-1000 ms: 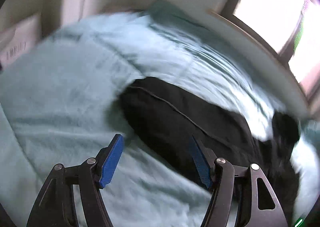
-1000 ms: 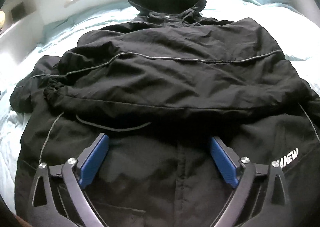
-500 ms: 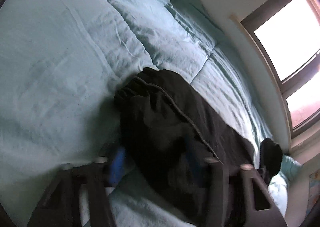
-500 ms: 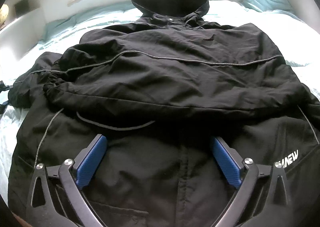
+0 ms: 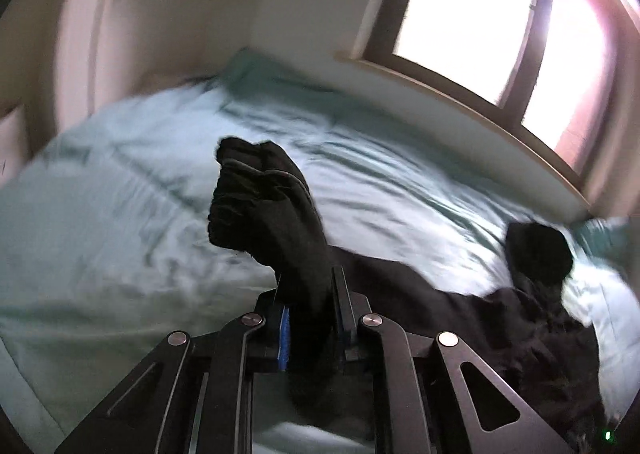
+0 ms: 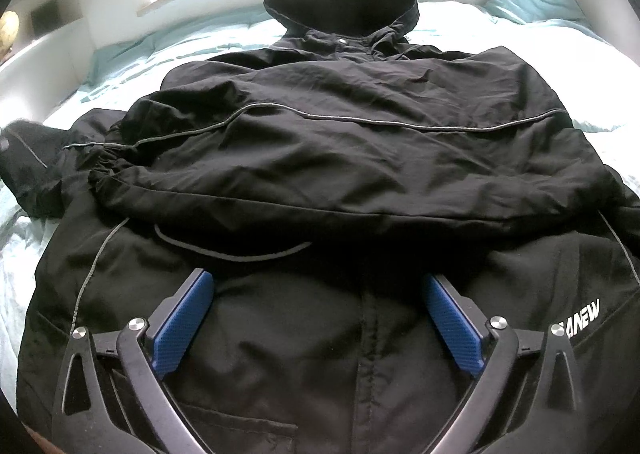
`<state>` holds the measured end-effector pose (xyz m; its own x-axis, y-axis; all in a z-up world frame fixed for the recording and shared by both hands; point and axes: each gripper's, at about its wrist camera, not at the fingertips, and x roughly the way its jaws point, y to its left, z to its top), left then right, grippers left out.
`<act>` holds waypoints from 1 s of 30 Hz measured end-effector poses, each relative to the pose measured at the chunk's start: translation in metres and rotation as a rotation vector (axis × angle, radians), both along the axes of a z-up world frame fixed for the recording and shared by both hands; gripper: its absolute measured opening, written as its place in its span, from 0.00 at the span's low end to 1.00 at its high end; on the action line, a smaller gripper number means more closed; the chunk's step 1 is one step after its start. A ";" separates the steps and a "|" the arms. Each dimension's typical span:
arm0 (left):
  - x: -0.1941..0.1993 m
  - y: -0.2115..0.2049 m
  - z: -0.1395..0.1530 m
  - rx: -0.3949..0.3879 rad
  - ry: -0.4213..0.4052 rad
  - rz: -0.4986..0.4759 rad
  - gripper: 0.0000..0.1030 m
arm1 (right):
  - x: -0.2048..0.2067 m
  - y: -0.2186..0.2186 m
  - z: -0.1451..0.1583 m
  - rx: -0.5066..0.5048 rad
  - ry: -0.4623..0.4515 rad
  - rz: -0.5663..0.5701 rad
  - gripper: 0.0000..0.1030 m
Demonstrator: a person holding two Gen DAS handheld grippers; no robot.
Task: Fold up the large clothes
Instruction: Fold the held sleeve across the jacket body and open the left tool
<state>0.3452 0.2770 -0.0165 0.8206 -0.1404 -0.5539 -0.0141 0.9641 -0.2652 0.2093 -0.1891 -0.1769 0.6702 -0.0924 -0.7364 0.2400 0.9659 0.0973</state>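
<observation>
Black nylon sleeve (image 5: pixel 276 222), flat on the pale blue duvet (image 5: pixel 100 222) a second ago, now hangs lifted in your left gripper (image 5: pixel 310 330), jaws closing on it. Your right gripper (image 6: pixel 316 318) hovers wide open, empty, over the black hooded jacket (image 6: pixel 340 158) spread on that duvet, other sleeve already folded across.

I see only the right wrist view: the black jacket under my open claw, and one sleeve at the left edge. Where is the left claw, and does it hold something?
Observer: The left claw is closing on that sleeve; the black cloth is between its pads.
Operator: Which part of the sleeve does it take?
Observer: A little behind the gathered cuff, which sticks out past the fingertips.
Operator: Does the cuff lie on the bed?
Observer: No, it appears raised in the air, clear of the pale blue bedcover.
</observation>
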 end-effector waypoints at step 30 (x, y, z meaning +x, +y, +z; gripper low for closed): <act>-0.100 -0.486 -0.081 0.224 0.170 -0.777 0.18 | -0.130 -0.124 0.084 0.085 0.002 -0.126 1.00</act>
<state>0.2453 -0.2085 -0.0977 0.4379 -0.5052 -0.7437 0.6558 0.7453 -0.1202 0.0795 -0.3129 -0.0933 0.6558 -0.1131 -0.7464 0.3595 0.9162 0.1770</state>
